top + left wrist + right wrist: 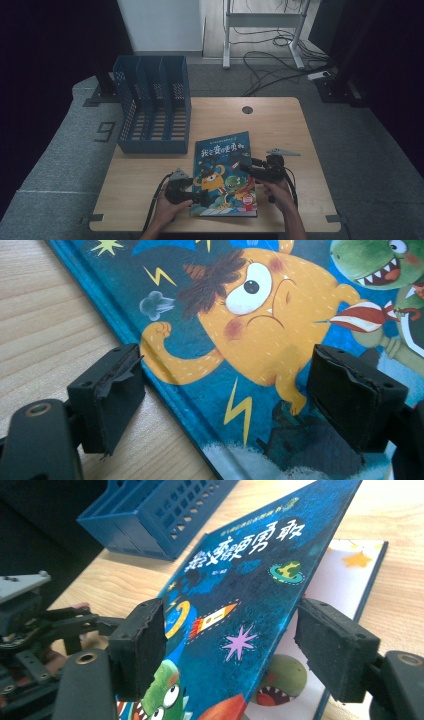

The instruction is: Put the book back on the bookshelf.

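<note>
A blue picture book [222, 165] with an orange cartoon monster lies near the table's front edge. My right gripper [247, 164] is at the book's right side, and its jaws stand open [230, 625] astride the front cover [250, 570]. The cover is tilted up off a white inside page [345, 575]. My left gripper [197, 197] is at the book's left edge, open [225, 370]. One of its jaws is over the bare table [45, 315], the other over the cover [260, 305]. Neither pair of pads visibly presses on the book.
A blue slotted file organizer [152, 107] stands at the table's back left, close behind the book. A round cable hole [247, 109] sits at the back middle. Cables and a desk frame lie on the floor beyond the table.
</note>
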A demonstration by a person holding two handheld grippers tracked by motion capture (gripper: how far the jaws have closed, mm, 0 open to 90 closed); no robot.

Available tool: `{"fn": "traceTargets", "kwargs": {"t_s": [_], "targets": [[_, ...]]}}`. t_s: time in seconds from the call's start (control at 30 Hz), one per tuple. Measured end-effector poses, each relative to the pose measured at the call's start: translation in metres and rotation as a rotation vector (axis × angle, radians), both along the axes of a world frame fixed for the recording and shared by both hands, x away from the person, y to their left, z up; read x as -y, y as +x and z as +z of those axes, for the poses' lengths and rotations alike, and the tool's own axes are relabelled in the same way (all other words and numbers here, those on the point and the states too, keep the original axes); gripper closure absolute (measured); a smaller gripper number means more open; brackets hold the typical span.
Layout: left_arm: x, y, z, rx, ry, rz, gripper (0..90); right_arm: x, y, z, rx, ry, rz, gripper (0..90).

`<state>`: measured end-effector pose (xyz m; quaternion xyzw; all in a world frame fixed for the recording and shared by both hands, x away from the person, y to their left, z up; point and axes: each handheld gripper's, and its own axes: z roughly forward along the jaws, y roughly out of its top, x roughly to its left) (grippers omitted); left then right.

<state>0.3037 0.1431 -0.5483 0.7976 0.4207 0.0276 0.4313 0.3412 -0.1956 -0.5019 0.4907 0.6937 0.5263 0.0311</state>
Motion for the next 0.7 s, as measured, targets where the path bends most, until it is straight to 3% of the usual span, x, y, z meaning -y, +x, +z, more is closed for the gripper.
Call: {"fn": "traceTargets", "kwargs": {"t_s": [0.2, 0.3, 0.4, 0.5, 0.7], "targets": [[-0.005, 0.003, 0.000, 0.019, 0.023, 0.052, 16.4, -0.002, -0.001, 0.003, 0.001, -0.002, -0.004, 27.9], [-0.003, 0.002, -0.001, 0.014, 0.004, 0.037, 16.7, -0.003, -0.002, 0.004, 0.005, -0.021, -0.007, 27.8], [0.001, 0.001, -0.001, 0.005, -0.014, 0.020, 16.3, -0.010, -0.003, 0.006, 0.020, -0.117, -0.014, 26.6], [0.000, 0.002, -0.001, 0.002, -0.018, 0.022, 15.6, -0.014, -0.002, 0.009, 0.026, -0.142, -0.016, 25.9], [-0.001, 0.002, -0.002, -0.002, -0.030, 0.022, 15.3, -0.016, -0.001, 0.013, 0.023, -0.138, -0.010, 26.0]]}}
